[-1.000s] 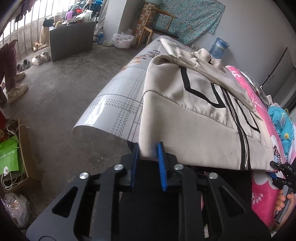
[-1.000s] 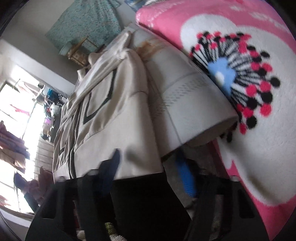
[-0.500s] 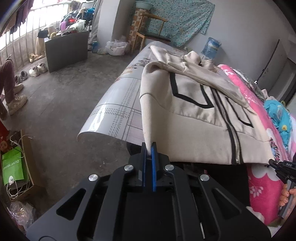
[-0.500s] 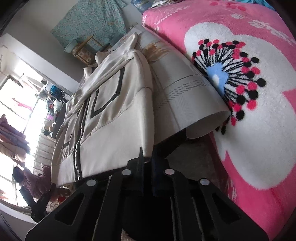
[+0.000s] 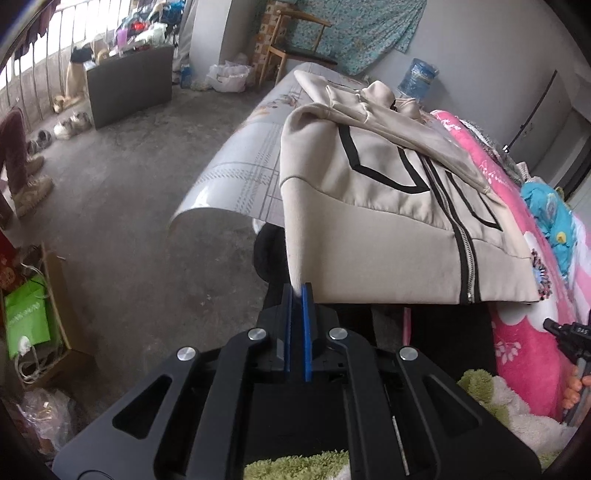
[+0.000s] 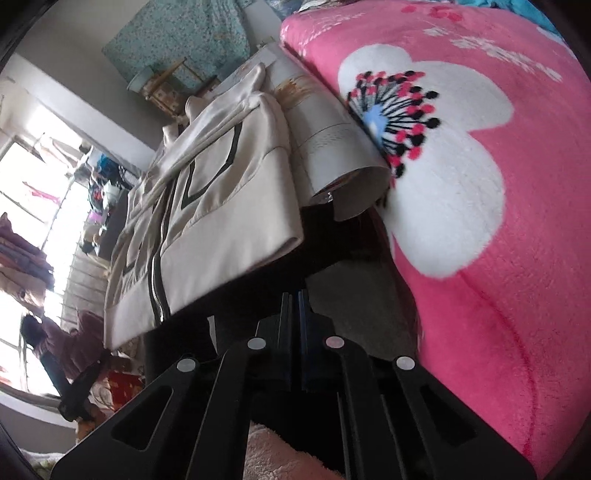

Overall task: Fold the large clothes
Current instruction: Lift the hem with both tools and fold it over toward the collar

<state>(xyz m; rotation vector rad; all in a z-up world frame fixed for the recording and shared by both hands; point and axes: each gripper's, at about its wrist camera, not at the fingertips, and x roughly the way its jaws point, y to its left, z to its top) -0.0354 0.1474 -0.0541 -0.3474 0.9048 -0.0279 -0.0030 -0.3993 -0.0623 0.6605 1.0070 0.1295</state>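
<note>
The cream jacket [image 5: 373, 206] lies front-up on a pale patterned sheet [image 5: 240, 162] spread over the bed, and everything here is placed from that jacket. Its long axis runs from the hem, at the near edge of the sheet, up to the collar at the far end, toward the wall hung with a teal flowered cloth [image 5: 354, 33]. The zip [image 5: 463, 251] runs along that same axis, slightly right of the middle in the left wrist view, with black stripe lines angled on either side of it. One sleeve is folded across the chest and lies diagonally over the upper part.

The left gripper [image 5: 297, 295] has its blue fingers [image 5: 306, 325] pressed nearly together on the near left corner of the jacket's hem, and the cloth rises from that pinch in a raised fold. The right gripper [image 6: 293, 302] sits below the jacket's near right corner [image 6: 288, 240]; its fingers are closed against each other, and no cloth shows between them, the hem hanging just above and apart from the tips.

Right of the jacket lies a pink blanket [image 6: 480, 184] with a big white flower. Left of it is bare concrete floor [image 5: 122, 184], with a grey cabinet [image 5: 129, 85] further off and a wooden chair [image 5: 291, 40] beyond the collar end
</note>
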